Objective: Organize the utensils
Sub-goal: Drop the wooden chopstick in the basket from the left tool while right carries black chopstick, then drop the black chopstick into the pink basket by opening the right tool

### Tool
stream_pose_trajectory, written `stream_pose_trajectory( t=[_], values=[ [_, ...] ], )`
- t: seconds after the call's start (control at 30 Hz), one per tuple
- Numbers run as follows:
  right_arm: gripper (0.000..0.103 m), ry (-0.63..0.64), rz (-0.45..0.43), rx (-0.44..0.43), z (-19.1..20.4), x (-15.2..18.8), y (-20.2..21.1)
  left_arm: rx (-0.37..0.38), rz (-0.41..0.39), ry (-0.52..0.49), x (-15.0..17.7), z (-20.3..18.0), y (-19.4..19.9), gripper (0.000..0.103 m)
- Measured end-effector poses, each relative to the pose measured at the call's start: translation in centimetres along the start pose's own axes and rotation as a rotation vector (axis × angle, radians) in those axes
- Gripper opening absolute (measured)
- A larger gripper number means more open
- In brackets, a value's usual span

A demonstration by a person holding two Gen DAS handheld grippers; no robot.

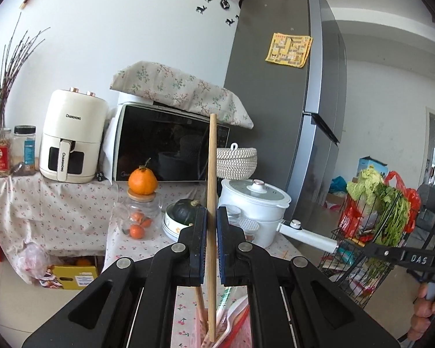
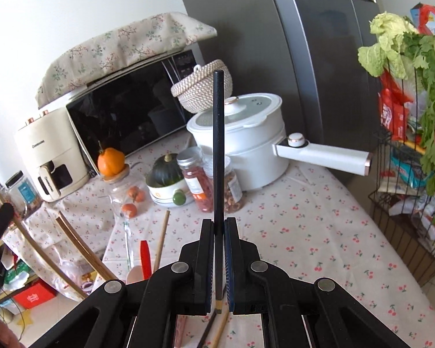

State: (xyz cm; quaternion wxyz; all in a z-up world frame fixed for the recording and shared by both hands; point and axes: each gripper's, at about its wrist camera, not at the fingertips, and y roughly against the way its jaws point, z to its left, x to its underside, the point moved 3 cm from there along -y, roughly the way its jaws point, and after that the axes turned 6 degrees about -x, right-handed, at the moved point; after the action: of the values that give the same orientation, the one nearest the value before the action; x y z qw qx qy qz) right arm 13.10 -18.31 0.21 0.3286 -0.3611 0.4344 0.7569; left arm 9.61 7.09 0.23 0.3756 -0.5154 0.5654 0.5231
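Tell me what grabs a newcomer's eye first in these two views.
A chopstick stands upright in each view's centre: the left gripper is shut on a pale wooden chopstick, the right gripper on a dark chopstick. Behind them, an orange sits atop a glass jar, and a white pot stands beside the grey fridge.

The chopstick (image 1: 212, 174) in the left gripper (image 1: 212, 217) looks like plain pale wood, matt. The one (image 2: 218, 150) in the right gripper (image 2: 219, 226) is dark and smooth with a slight sheen. Both grippers are matt black plastic with shiny metal pins. The tablecloth (image 2: 304, 226) is printed cloth, the pot (image 2: 246, 145) glossy white, the fridge (image 1: 275, 101) brushed grey metal, the little basket (image 1: 237, 163) rough woven rope.
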Motion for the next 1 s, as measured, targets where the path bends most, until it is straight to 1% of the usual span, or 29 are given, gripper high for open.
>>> stream_pose_trajectory(
  t=[0.17,0.2,0.23,0.27,0.3,0.33,0.37,0.4,0.5,0.53,0.6,0.7,0.83,1.0],
  values=[
    [0.005,-0.010,0.008,-0.030,0.1,0.1,0.0,-0.018,0.079,-0.025,1.8,0.2,-2.4,0.007],
    [0.005,-0.011,0.010,-0.036,0.1,0.1,0.0,-0.002,0.108,-0.021,1.9,0.2,-2.9,0.007],
    [0.005,-0.011,0.010,-0.043,0.1,0.1,0.1,0.016,0.155,-0.015,2.1,0.3,-3.5,0.008],
    [0.005,-0.011,0.011,-0.050,0.1,0.1,0.2,0.021,0.193,-0.007,2.3,0.4,-3.9,0.012],
    [0.005,-0.010,0.011,-0.058,0.3,0.1,0.4,0.026,0.222,0.003,2.4,0.5,-4.1,0.023],
    [0.005,-0.008,0.012,-0.066,0.5,0.1,0.5,0.029,0.244,0.014,2.5,0.6,-4.2,0.031],
    [0.005,-0.005,0.011,-0.076,0.7,0.0,0.7,0.022,0.255,0.025,2.5,0.8,-4.1,0.048],
    [0.005,-0.002,0.008,-0.088,1.0,0.0,1.0,0.017,0.262,0.036,2.6,1.0,-3.8,0.059],
    [0.005,0.007,-0.010,-0.127,2.0,-0.3,2.0,0.014,0.297,0.048,2.5,1.4,-2.8,0.070],
    [0.005,0.010,-0.016,-0.142,2.3,-0.5,2.3,0.012,0.315,0.044,2.6,1.5,-2.4,0.071],
    [0.005,0.015,-0.026,-0.173,3.1,-0.8,2.8,-0.001,0.346,0.039,2.9,2.0,-1.6,0.077],
    [0.006,0.006,-0.022,-0.208,4.0,-1.0,2.5,-0.028,0.393,0.045,3.5,2.7,-0.8,0.084],
    [0.006,-0.011,0.006,-0.232,4.9,-0.6,0.9,-0.042,0.452,0.019,4.7,3.1,-0.5,0.085],
    [0.006,-0.016,0.086,-0.220,5.9,0.8,-2.4,-0.060,0.508,0.011,6.0,3.8,-0.2,0.086]
  ],
)
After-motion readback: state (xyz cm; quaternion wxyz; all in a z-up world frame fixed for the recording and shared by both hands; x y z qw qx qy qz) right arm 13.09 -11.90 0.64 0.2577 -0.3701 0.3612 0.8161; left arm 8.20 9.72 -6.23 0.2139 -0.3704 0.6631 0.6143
